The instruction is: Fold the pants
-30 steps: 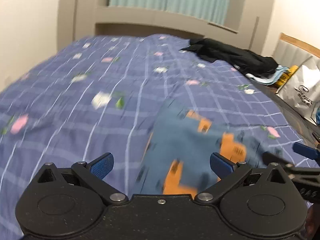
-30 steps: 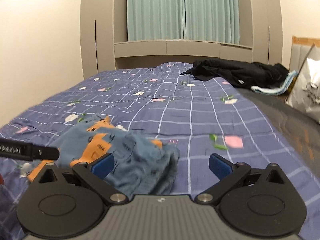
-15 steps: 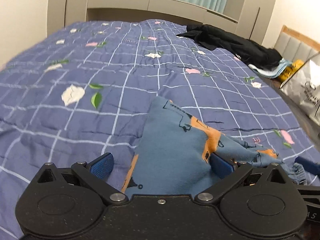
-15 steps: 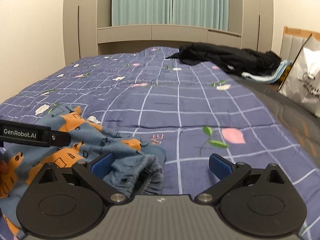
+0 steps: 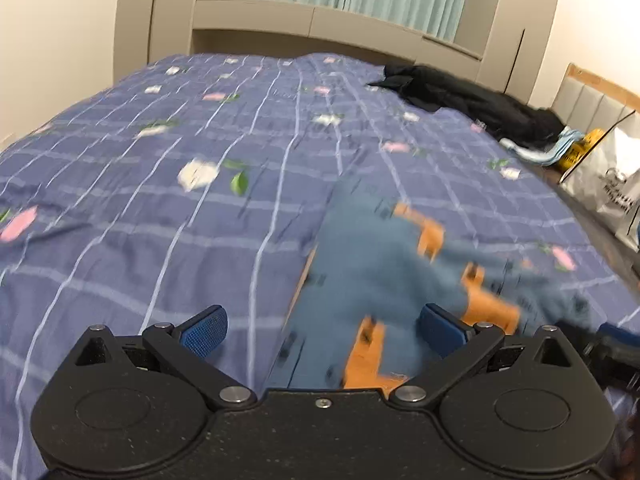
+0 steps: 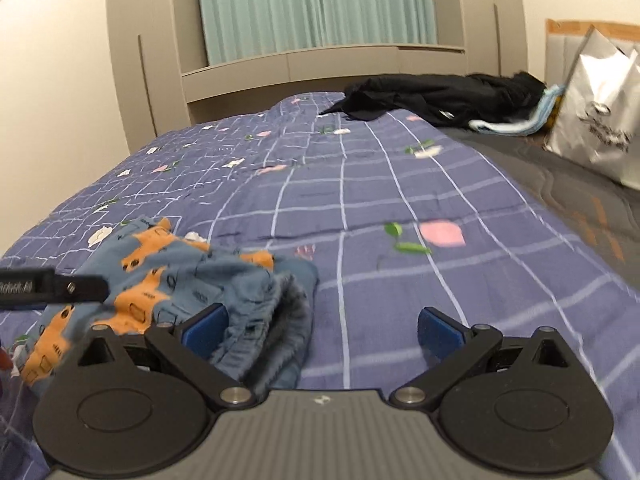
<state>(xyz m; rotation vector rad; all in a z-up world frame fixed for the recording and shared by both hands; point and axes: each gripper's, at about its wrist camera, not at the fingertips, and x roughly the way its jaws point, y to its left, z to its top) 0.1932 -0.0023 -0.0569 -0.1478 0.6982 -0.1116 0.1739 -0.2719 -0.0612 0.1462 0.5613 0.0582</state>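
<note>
Pants (image 6: 180,276) lie bunched on bed (image 5: 168,216), btwn our left fingers (image 5: 320,328) and at right fingers' (image 6: 322,326) left pad. Both spread wide, holding nothing. Risk: grabbing a crumpled layer w/o finding the waistband gives a skewed fold.

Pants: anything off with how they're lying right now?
Yes. The pants lie bunched in a crumpled heap on the bedspread, waistband rumpled, not spread flat. Both grippers are open, holding nothing.

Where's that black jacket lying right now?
The black jacket lies at the bed's far right corner, beside a light blue cloth and white bag.
</note>
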